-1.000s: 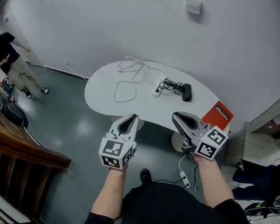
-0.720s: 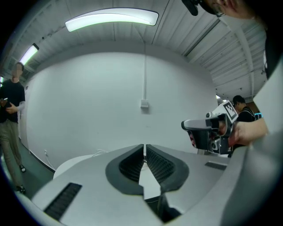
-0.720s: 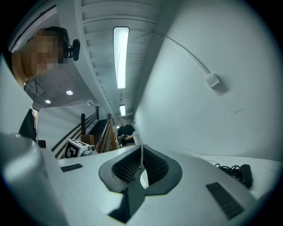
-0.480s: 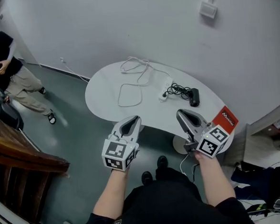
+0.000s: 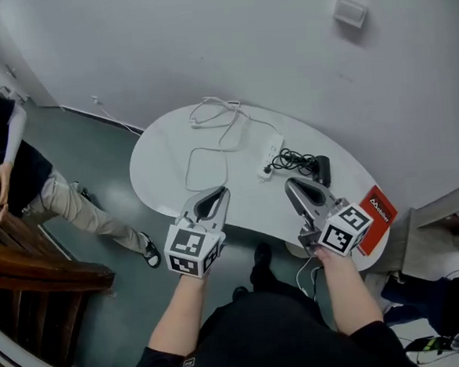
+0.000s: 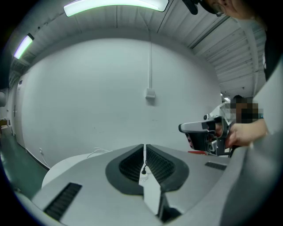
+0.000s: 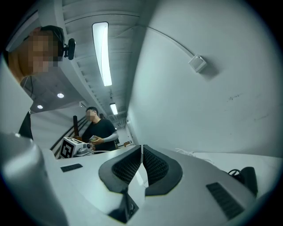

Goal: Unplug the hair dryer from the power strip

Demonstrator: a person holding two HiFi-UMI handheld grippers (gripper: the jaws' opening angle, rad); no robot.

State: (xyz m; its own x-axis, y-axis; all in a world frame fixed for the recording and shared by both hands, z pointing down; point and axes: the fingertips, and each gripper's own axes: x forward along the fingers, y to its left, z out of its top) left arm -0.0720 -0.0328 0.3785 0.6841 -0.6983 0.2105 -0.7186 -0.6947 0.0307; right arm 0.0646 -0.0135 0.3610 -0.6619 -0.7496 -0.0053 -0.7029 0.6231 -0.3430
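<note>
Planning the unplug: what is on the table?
On the table: power strip, black cord, dryer, white cable. Left tongs and right tongs cover its near edge.

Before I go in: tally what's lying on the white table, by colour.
White: 2, the power strip and a loose looped cable
Black: 1, the hair dryer with its coiled cord
Red: 1, a printed card at the table's end
Total: 4

No legible text or labels
</note>
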